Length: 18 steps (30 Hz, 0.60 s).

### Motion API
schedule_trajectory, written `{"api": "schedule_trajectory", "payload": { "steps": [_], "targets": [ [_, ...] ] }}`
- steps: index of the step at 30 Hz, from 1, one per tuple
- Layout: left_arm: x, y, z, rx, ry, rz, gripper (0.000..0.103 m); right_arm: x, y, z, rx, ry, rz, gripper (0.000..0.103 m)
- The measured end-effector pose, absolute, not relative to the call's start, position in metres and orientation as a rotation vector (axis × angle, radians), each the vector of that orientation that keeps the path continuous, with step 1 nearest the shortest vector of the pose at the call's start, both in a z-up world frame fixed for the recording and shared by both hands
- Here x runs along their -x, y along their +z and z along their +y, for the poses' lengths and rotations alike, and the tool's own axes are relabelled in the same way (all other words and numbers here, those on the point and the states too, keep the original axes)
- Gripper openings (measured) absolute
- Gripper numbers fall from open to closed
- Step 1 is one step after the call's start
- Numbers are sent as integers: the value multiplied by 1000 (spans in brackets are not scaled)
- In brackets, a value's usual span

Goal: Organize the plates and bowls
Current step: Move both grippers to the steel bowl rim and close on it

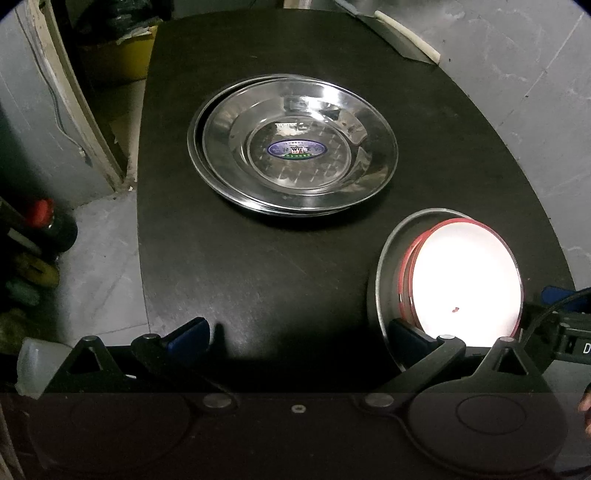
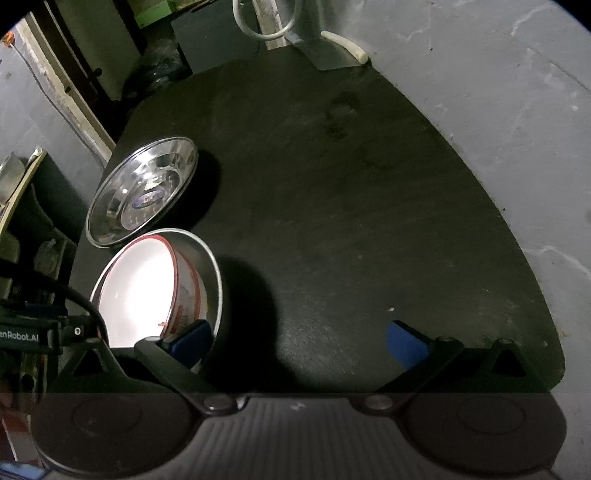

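Observation:
A stack of shiny steel plates (image 1: 291, 147) (image 2: 142, 192) with a blue sticker lies mid-table. To its right stands a grey metal bowl (image 1: 384, 266) (image 2: 216, 273) with red-rimmed white bowls (image 1: 465, 284) (image 2: 136, 288) nested inside, brightly lit. My left gripper (image 1: 299, 332) is open, and its right blue pad (image 1: 410, 332) overlaps the grey bowl's near rim. My right gripper (image 2: 299, 343) is open too, its left pad (image 2: 192, 339) over the same bowl's near side. Whether either pad touches the bowl is unclear.
The black table (image 1: 258, 258) has a curved right edge over grey floor. A grey metal piece with a white handle (image 1: 406, 33) (image 2: 332, 48) sits at the back. A yellow bin (image 1: 122, 55) and bottles (image 1: 48, 221) stand left of the table.

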<state>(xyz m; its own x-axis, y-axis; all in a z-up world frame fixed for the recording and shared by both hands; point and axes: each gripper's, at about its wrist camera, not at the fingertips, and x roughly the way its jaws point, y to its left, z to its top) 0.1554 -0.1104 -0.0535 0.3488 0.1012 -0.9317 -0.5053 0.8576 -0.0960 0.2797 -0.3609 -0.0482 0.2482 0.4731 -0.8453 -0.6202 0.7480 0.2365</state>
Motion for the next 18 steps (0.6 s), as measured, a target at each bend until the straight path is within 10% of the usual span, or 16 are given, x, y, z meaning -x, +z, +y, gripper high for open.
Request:
{"api": "schedule_trajectory", "payload": {
  "steps": [18],
  "targets": [
    [-158,-48,-121,348,408,1146,95,-278,-51,-358,156,779,1096,97]
  ]
}}
